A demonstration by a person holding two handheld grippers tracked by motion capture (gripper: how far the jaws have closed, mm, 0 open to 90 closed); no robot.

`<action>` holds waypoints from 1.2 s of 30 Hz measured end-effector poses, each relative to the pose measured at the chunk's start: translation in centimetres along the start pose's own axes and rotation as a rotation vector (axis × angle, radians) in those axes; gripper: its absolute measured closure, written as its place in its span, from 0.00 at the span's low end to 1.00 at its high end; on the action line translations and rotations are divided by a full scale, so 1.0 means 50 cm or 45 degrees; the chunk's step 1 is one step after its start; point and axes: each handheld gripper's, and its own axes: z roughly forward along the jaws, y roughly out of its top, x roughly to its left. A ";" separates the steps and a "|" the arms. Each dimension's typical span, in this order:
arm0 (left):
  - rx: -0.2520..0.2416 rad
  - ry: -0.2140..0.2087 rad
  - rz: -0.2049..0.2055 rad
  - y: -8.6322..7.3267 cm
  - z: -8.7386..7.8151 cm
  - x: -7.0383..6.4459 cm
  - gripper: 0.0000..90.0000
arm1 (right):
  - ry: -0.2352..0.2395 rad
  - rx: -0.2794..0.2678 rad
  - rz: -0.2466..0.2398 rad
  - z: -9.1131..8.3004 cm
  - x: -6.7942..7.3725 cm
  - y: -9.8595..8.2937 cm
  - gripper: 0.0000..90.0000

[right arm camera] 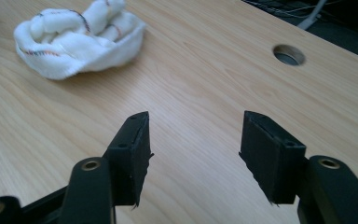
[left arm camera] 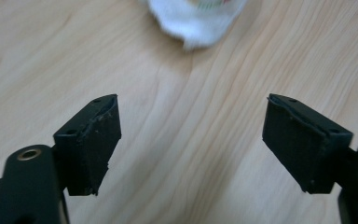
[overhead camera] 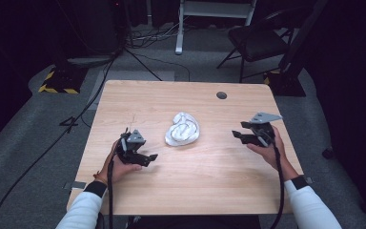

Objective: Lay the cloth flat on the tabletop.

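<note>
Mid-tabletop (overhead camera: 209,162): crumpled white towel (overhead camera: 182,129), untouched. Left tool (overhead camera: 143,156) and right tool (overhead camera: 245,135) flank it, both wide, empty, likely staged for two-sided pickup.

Your table (overhead camera: 195,167) is evenly and brightly lit from overhead, while the room around it falls off into near black, so the floor and far corners give you little detail. Shadows under both tools are short and soft. In your left gripper view the wood between the jaws is sharp, but the white cloth (left arm camera: 196,21) beyond the jaw tips is blurred and slightly blown out. In your right gripper view the cloth (right arm camera: 77,39), ahead and left of the jaws, is crisp; the black pads read as flat dark shapes with faint sheen.
</note>
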 end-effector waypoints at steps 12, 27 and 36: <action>0.008 0.025 0.079 0.085 0.075 -0.017 0.26 | 0.043 0.045 -0.096 0.157 0.086 0.117 0.49; 0.113 0.009 0.093 0.096 0.113 0.013 0.69 | 0.049 0.097 -0.083 0.246 0.114 0.141 0.54; 0.145 0.004 0.144 0.091 0.115 0.010 0.94 | 0.092 0.117 -0.071 0.267 0.111 0.125 0.92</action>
